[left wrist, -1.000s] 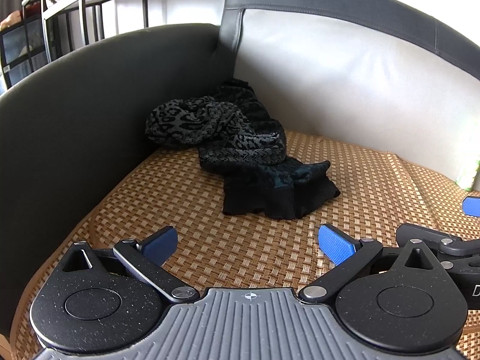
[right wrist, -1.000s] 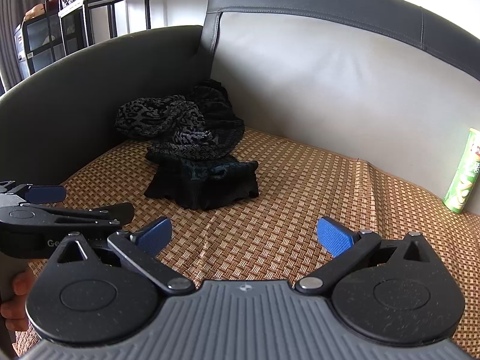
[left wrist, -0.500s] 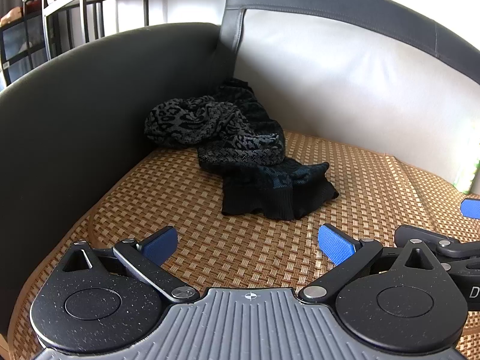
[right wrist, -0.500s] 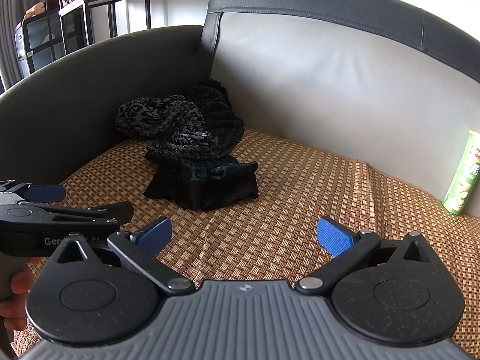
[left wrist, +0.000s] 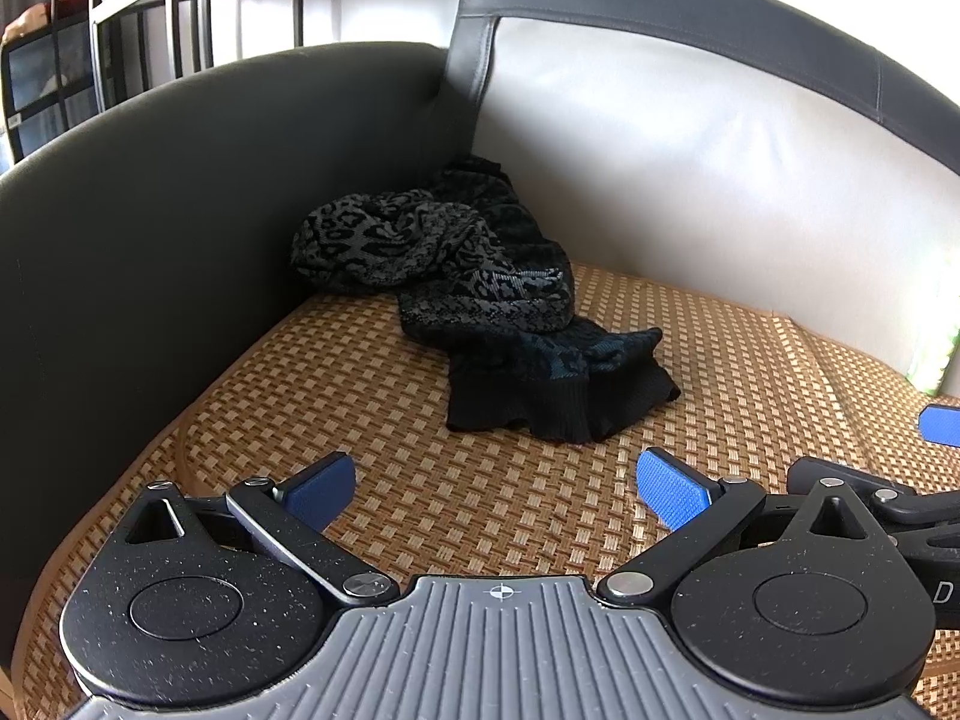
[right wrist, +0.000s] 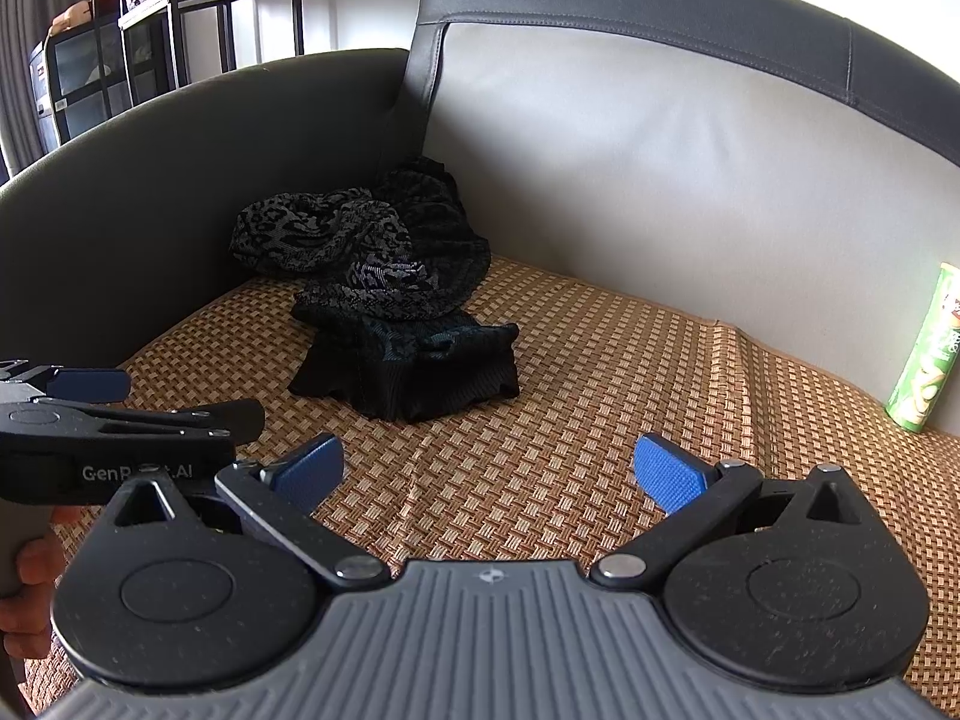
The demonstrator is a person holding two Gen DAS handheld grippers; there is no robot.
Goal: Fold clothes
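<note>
Both grippers, left gripper (left wrist: 495, 483) and right gripper (right wrist: 489, 471), hover with jaws spread; the crumpled dark leopard-patterned knit garment (left wrist: 480, 312) lies mid-frame (pinch its ribbed hem corners, judging by reach).

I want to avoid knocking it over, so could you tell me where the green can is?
In the right wrist view, the green can stands upright at the far right, on the woven mat against the sofa backrest.

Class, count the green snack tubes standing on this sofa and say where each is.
1. The tube stands upright on the woven mat at the far right, against the white backrest. Others could be hidden behind the clothes pile.
</note>
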